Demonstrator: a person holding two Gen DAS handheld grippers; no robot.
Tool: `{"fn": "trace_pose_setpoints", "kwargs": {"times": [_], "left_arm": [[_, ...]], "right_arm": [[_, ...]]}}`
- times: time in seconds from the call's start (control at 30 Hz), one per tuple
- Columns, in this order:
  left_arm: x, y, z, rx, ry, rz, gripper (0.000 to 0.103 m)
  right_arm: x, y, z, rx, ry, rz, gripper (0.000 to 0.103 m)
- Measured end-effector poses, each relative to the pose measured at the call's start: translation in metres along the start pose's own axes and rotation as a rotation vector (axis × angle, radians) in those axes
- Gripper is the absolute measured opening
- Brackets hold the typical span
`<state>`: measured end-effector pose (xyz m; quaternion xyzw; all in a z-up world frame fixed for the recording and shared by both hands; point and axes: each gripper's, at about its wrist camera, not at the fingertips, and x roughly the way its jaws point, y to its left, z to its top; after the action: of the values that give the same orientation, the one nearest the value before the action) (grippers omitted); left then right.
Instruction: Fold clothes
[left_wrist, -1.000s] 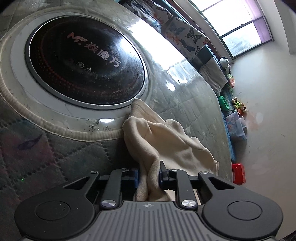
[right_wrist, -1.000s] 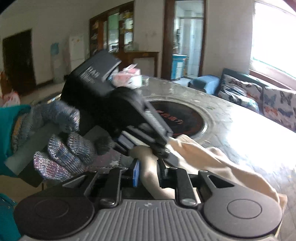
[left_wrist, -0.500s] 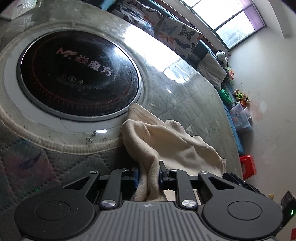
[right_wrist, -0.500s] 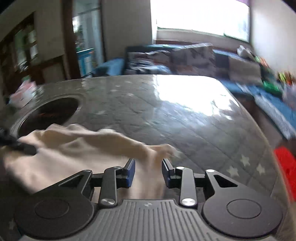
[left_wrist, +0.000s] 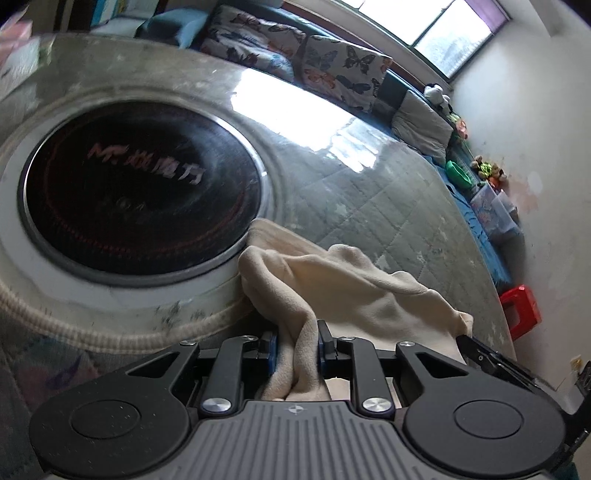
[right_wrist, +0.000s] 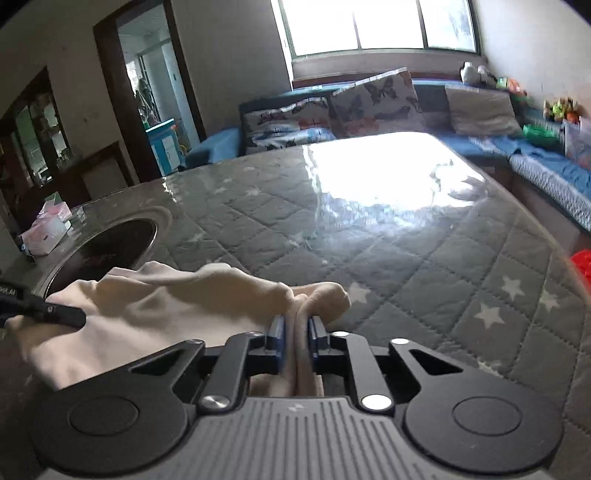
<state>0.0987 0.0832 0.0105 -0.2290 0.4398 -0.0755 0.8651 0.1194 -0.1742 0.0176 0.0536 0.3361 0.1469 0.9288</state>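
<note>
Nearest the left wrist camera, the left gripper (left_wrist: 296, 345) is clamped on a bunched fold of the cream garment (left_wrist: 354, 291), which rises between its blue pads. In the right wrist view the right gripper (right_wrist: 296, 334) pinches another bunched edge of the same garment (right_wrist: 177, 306), its pads pressed close on the cloth. The garment lies crumpled on the near part of the table (right_wrist: 424, 266), spread between the two grippers, its far edge just beside the round black cooktop (left_wrist: 140, 195) set into the tabletop.

The table wears a grey quilted cover with white stars under a glossy clear sheet that throws back bright window glare. A tissue pack (right_wrist: 46, 229) sits at the table's far left. Beyond the table runs a blue sofa (right_wrist: 546, 166) with butterfly cushions (right_wrist: 373, 99), toys at its right end, a red stool (left_wrist: 521, 310) on the floor, and a large window (right_wrist: 373, 26) in the far wall.

Half a second earlier the right gripper stood open around the garment's edge; it has since shut on it. The left gripper keeps its grip.
</note>
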Motion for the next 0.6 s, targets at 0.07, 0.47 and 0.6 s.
{"fn": "trace_pose_setpoints", "kwargs": {"times": [0.07, 0.47, 0.6], "left_arm": [[0.004, -0.013, 0.001, 0.029, -0.002, -0.013, 0.020], [0.029, -0.094, 0.008, 0.202, -0.015, -0.093, 0.018], [0.042, -0.130, 0.004, 0.256, -0.009, -0.129, 0.019]], "right_arm": [[-0.008, 0.002, 0.001, -0.001, -0.029, -0.003, 0.010], [-0.076, -0.040, 0.028, -0.034, -0.164, -0.173, 0.010], [-0.089, -0.061, 0.036, -0.037, -0.183, -0.249, 0.010]]}}
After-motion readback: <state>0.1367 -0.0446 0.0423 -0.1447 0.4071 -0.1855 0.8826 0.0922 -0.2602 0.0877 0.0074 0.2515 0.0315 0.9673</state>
